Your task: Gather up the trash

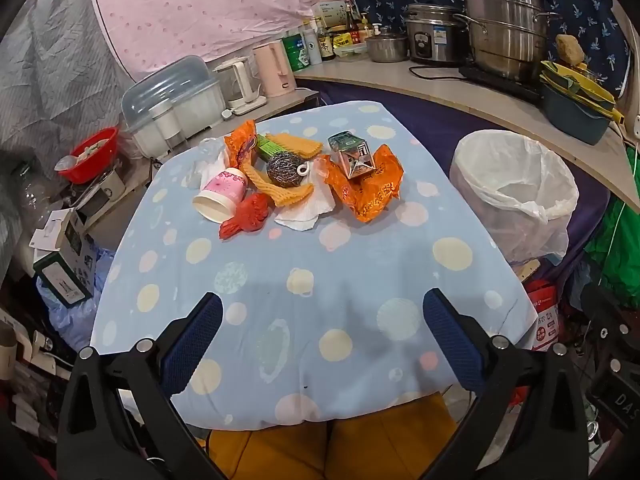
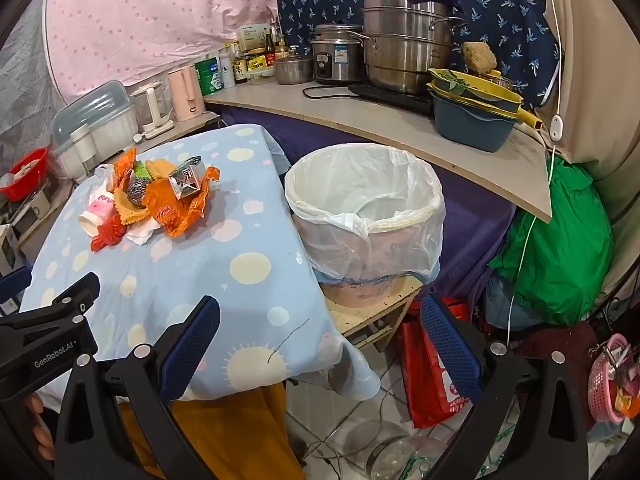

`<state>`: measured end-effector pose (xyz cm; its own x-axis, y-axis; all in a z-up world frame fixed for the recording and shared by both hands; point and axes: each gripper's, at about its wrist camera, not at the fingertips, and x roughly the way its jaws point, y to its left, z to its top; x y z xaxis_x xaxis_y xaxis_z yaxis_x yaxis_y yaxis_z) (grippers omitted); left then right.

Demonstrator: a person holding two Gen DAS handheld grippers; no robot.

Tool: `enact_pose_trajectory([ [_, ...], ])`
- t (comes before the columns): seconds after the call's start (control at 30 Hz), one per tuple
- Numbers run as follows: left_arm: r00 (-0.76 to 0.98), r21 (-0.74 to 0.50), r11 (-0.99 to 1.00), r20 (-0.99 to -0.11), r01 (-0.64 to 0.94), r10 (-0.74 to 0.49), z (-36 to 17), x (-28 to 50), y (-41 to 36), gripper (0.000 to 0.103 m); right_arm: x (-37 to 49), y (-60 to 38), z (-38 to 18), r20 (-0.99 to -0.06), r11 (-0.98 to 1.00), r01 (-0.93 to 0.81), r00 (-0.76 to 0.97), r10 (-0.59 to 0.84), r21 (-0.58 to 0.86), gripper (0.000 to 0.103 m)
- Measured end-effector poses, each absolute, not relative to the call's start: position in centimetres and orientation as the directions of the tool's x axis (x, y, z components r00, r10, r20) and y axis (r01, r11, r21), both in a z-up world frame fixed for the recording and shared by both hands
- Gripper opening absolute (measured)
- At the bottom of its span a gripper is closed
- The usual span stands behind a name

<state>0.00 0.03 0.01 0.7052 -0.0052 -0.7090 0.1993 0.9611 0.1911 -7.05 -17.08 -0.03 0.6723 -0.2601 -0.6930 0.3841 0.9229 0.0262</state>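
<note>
Ahead, trash heap (image 1: 296, 176) near table's (image 1: 360, 272) far edge, lined bin (image 2: 366, 208) beside it, both fingers (image 1: 192, 344) spread apart, empty.

soft matt cloth (image 1: 312, 264) covers the bench. the steel scourer (image 1: 283, 171) is rough, the orange wrapper (image 1: 370, 194) glossy. thin translucent plastic lines the bin (image 2: 366, 204).

The paper towel (image 1: 308, 208) lies mostly buried under the orange wrapper (image 1: 368, 192) and yellow cloth (image 1: 280, 190). Bottle labels (image 1: 326, 44) at the back are too small to read (print only blurs). The bin's (image 2: 364, 204) base hides behind the tabletop (image 2: 168, 280) edge.
</note>
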Motion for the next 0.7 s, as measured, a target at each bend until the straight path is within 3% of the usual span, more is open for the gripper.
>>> enact_pose_trajectory([
  [0.7, 0.709, 0.203, 0.959, -0.705, 0.198, 0.003, -0.02, 0.0, -0.02, 0.096, -7.01, -17.1, 0.01, -0.693, 0.923, 0.383, 0.673, -0.258, 0.028, 0.096],
])
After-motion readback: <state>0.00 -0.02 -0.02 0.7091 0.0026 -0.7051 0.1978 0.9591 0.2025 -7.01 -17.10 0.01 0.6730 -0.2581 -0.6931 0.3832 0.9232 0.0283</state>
